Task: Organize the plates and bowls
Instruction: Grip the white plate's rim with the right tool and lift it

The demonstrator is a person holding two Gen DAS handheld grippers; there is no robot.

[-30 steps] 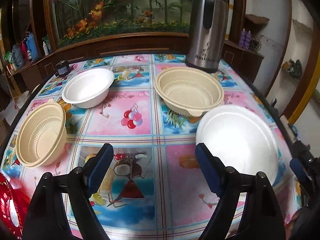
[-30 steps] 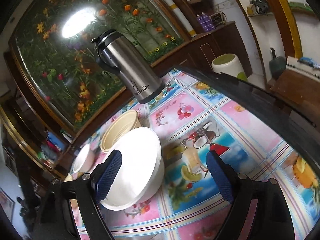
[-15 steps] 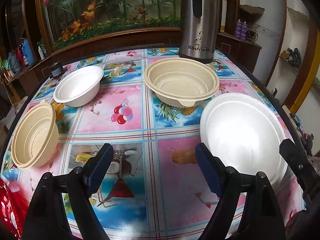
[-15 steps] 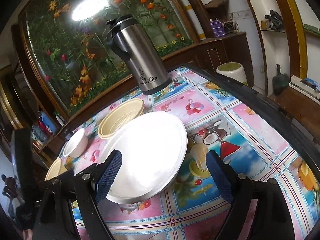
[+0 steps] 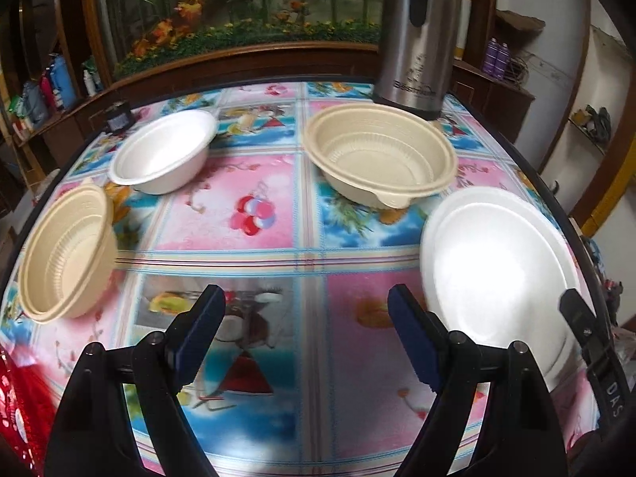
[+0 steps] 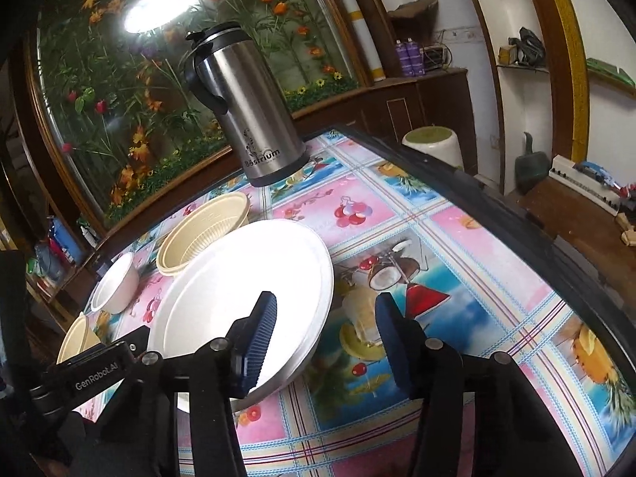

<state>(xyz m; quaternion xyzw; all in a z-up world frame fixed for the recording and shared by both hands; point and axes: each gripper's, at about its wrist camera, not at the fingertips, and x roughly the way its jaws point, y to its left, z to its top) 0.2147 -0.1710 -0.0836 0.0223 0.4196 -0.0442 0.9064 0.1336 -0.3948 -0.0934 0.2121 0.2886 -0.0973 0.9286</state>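
A white plate lies at the right of the table, also in the right wrist view. A large beige bowl sits behind it. A white bowl sits far left, and a small beige bowl at the left edge. My left gripper is open and empty over the front middle of the table. My right gripper is open; its left finger is over the plate's right edge, the other over the cloth.
A steel thermos stands at the back right, behind the large beige bowl. A red object lies at the front left corner. The table's dark rim runs along the right side. A patterned cloth covers the table.
The right gripper has narrowed its opening and moved left over the plate's right edge. The left gripper's view has shifted slightly; it stays open.
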